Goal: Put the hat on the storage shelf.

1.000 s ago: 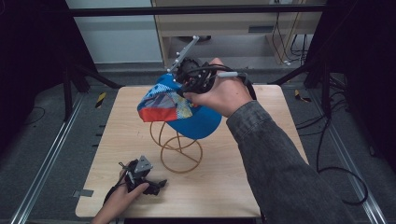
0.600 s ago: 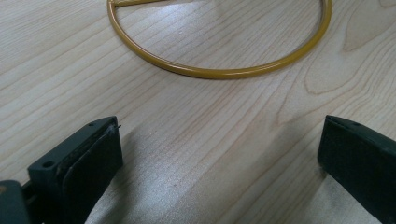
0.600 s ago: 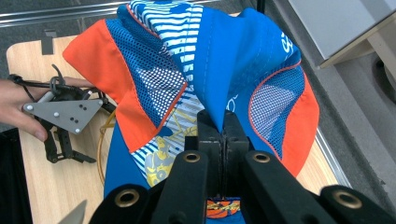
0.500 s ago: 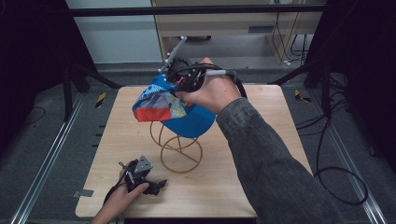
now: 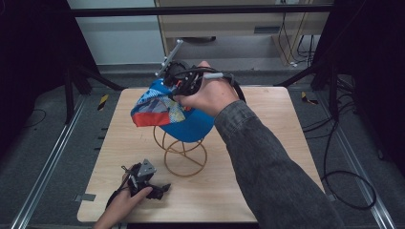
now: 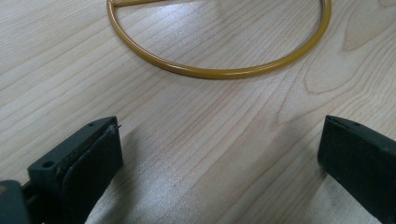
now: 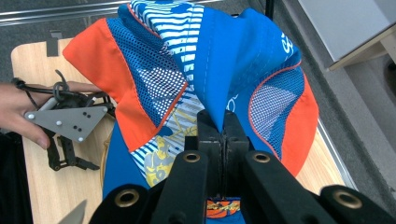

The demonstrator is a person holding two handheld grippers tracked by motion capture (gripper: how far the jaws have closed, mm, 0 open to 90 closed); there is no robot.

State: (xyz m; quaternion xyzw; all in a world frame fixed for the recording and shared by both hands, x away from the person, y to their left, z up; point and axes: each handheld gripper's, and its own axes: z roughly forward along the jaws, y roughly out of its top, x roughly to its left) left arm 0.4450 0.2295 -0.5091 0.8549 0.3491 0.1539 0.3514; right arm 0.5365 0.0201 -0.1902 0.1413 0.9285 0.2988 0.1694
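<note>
My right claw [image 7: 218, 135] is clamped shut on a pinched fold of the cap [image 7: 201, 84], its two black pads pressed together with only the thin cloth between them. The cap is soft fabric: smooth bright blue panels, see-through blue mesh, flat orange patches edged with red piping, and a striped white-and-blue print with a yellow graphic. It hangs creased and slack from my grip.

From the high view, the cap [image 5: 167, 112] sits over the top of the wire stand [image 5: 184, 152], a thin, glossy mustard-yellow rod bent into loops, with a round ring for a base. The stand rests near the middle of the bench [image 5: 267, 157], pale wood with a straight, fine grain and rounded corners.

My left claw [image 5: 143, 179] rests low on the bench at about 7 o'clock from the stand, near the front edge. Its jaws stand wide apart with nothing between them but bare wood; the curved base ring [image 6: 219, 72] lies just ahead at 12 o'clock.
</note>
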